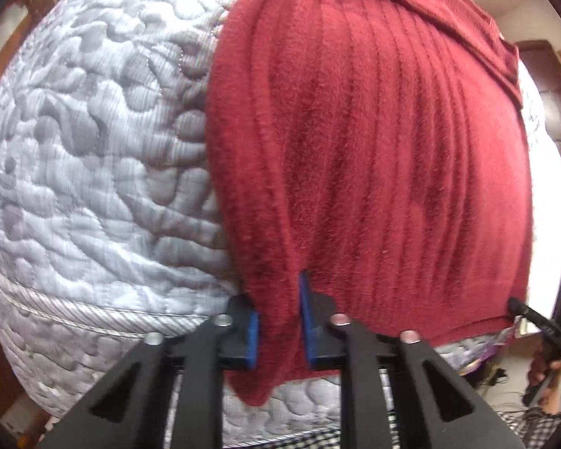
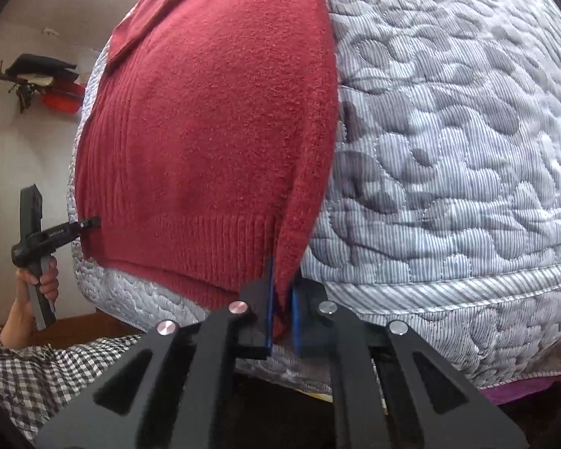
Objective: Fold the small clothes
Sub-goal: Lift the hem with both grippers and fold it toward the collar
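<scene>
Left hand-held gripper (image 1: 278, 316): its blue pads sit on either side of a hanging fold at the left lower corner of the red sweater (image 1: 374, 149), and they look clamped on it, though a sliver of gap on the right pad leaves some doubt.
Sweater: lies flat on the quilted grey mattress (image 1: 93, 149), stretching straight ahead of both hand-held grippers, its ribbed hem nearest them at the bed's edge.
Right hand-held gripper (image 2: 280, 310): pads pressed together on the hem's right corner, where a side flap droops down between them.
Step in hand: both lower corners seem taken, so this is the start of a fold that carries the hem forward.
Next move: likely calls for lifting both corners evenly and taking them ahead toward the collar end, with the hem kept taut so it lands square.
Left wrist view only: the vertical ribbing and the folded band across the far end.
Right wrist view only: the person's hand (image 2: 37, 284), a checked sleeve (image 2: 45, 370), and a wall hook with dark items.
</scene>
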The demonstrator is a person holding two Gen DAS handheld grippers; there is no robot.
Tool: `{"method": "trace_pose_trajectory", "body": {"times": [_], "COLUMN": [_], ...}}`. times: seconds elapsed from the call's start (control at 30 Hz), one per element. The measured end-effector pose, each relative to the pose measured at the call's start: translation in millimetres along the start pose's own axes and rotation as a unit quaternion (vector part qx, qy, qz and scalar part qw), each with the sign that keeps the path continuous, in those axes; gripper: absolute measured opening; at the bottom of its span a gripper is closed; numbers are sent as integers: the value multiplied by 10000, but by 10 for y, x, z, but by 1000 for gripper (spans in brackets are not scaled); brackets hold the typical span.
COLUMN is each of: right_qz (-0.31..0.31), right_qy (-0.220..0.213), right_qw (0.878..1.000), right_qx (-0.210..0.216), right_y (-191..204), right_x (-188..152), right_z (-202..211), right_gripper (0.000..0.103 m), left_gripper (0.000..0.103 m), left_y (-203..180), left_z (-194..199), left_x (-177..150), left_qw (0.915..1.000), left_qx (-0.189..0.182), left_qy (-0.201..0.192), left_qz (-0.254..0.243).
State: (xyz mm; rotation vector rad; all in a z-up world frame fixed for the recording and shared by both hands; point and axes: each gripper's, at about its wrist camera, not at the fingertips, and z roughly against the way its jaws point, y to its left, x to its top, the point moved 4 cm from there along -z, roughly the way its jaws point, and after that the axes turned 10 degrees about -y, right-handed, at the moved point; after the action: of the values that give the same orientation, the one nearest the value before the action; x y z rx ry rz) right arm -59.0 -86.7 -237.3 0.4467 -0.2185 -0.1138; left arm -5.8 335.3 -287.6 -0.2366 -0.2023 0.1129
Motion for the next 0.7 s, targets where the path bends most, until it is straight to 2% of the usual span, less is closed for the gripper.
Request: {"method": "trace_pose_trajectory", "body": {"times": [0.1, 0.23, 0.33, 0.37, 0.4, 0.57, 0.7], "right_qz": [-6, -27, 31, 73, 108, -44, -201], "right_qy": [-3, 75, 67, 42, 20, -87, -187], "right_qw": [10000, 9999, 9999, 9999, 9999, 9998, 9981], "right_qx": [-10, -87, -102, -93, -90, 166, 547], "right_y": [-35, -130, -97, -87, -72, -92, -96], "right_x": [-5, -26, -11, -10, -11, -9, 81], "right_z": [29, -17, -22, 3, 17, 126, 261], "right_gripper": [6, 7, 6, 6, 6, 5, 5], "left_gripper": [15, 25, 24, 17, 14, 13, 12], "left_y": [11, 89, 51, 41, 21, 96, 174], "left_z": [21, -31, -48, -40, -40, 130, 330], "left_x": [-34, -186, -227, -235, -243, -230, -95], "left_qw": [10000, 9998, 9993, 9993, 9994, 9996, 9985], "left_qx": [-20, 82, 170, 135, 47, -260, -518], "left_qy": [-72, 81, 103, 101, 108, 42, -127], "left_qz": [-27, -175, -332, -338, -313, -42, 124]}}
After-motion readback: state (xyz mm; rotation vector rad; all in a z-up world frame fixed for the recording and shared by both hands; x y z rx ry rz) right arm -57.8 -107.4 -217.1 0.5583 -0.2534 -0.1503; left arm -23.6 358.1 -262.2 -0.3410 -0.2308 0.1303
